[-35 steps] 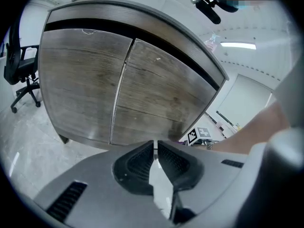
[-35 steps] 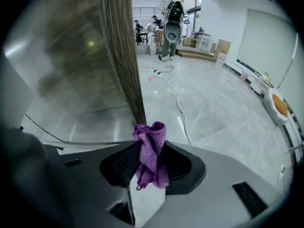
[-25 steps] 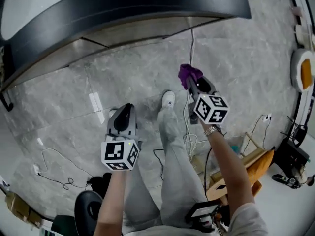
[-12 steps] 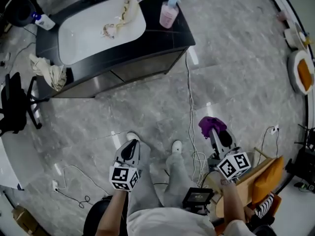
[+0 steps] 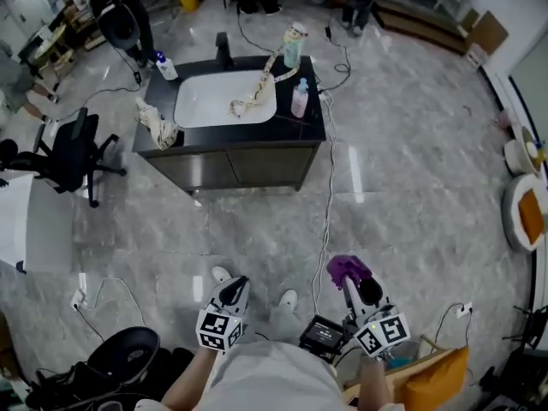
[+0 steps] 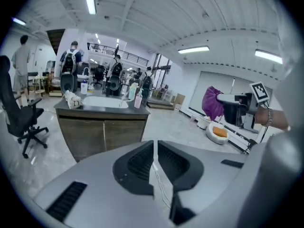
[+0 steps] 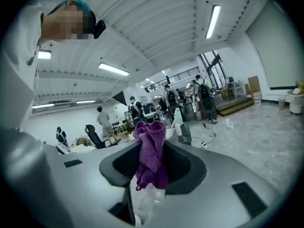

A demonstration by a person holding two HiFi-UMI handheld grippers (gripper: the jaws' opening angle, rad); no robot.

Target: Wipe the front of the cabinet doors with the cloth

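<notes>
Purple cloth (image 5: pixel 346 269) pinched in right gripper (image 5: pixel 354 281); left gripper (image 5: pixel 234 286) clenched, empty. Step closer, press cloth flat on cabinet doors (image 5: pixel 231 168).

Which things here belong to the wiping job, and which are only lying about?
For the job: purple cloth, clamped in the right gripper; cabinet doors.
Lying about: pink bottle, beige rag, office chair, floor cable.

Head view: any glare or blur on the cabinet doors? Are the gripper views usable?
Head view: cabinet doors sharp but small and shaded, glare streaks on the floor. Left gripper view: fisheye-bent, doors clear. Right gripper view: cloth sharp, room bent at the edges.
</notes>
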